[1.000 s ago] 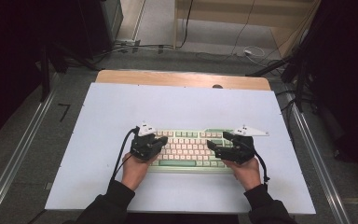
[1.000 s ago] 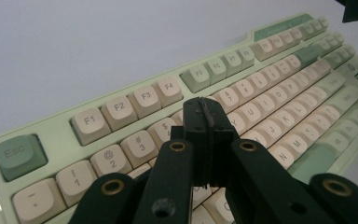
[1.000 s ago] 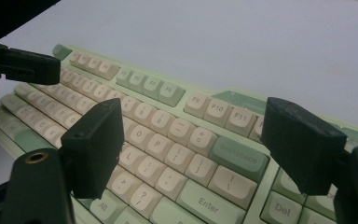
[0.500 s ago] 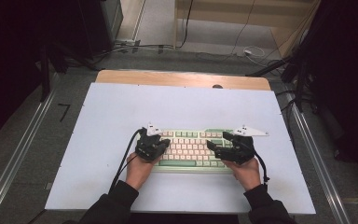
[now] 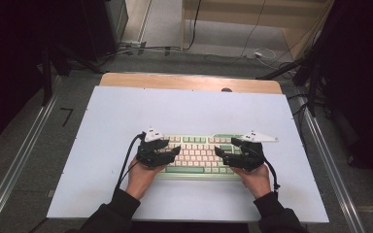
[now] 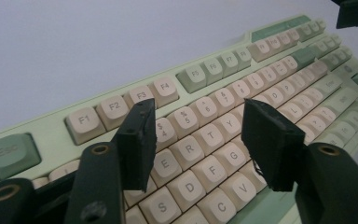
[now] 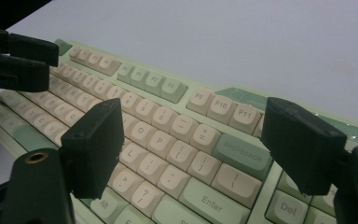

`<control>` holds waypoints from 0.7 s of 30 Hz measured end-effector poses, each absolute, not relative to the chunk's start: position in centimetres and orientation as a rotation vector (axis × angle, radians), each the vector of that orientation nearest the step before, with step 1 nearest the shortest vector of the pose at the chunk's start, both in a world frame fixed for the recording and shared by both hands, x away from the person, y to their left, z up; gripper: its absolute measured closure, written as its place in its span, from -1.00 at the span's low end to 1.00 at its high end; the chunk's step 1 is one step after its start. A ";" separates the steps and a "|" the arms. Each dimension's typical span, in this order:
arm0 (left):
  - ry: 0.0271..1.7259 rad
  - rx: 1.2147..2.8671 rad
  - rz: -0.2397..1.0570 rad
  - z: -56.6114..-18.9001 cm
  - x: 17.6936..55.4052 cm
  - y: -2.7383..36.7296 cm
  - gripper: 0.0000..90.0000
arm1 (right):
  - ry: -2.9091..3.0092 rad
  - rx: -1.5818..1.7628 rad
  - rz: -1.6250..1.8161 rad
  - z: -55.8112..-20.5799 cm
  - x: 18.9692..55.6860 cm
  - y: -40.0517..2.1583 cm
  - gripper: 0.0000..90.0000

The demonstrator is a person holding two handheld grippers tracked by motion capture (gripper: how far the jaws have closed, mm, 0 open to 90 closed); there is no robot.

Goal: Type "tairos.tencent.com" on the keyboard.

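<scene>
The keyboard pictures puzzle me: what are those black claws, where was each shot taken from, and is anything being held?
A person sits at a white table, holding a hand-operated two-jaw gripper in each hand. The high view looks down from above: the left gripper and right gripper hover over a pale green keyboard. The other two pictures come from cameras riding on the grippers, looking along their black jaws. The left gripper's jaws have just been opening. Both grippers are open, with nothing held between them.
</scene>
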State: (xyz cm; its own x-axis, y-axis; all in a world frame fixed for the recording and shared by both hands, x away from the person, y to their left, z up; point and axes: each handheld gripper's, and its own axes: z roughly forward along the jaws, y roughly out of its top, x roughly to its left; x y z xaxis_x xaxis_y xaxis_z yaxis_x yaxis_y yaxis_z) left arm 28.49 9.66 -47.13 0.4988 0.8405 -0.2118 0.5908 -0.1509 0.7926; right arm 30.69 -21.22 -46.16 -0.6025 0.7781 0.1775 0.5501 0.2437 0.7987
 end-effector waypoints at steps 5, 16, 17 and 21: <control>1.208 1.806 0.435 -47.4 27.4 10.8 -0.11 | 2.267 1.234 1.278 -46.2 30.7 -21.1 -0.57; 1.250 1.729 0.460 -47.8 26.0 13.8 -0.14 | 2.275 1.236 1.271 -46.5 30.7 -20.9 -0.56; 1.251 1.721 0.458 -47.9 25.9 14.0 -0.14 | 2.276 1.237 1.267 -46.6 30.7 -20.9 -0.56; 1.263 1.719 0.496 -48.2 25.3 14.6 -0.14 | 2.281 1.238 1.272 -46.6 30.8 -20.8 -0.55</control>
State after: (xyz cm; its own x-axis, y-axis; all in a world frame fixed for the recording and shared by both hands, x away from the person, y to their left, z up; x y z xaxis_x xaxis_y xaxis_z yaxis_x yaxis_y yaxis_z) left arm 25.33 14.62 -48.19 0.3936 0.8997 -0.1889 0.5309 -0.0546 0.8457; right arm 30.78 -20.84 -46.61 -0.6076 0.7747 0.1753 0.5562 0.2574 0.7901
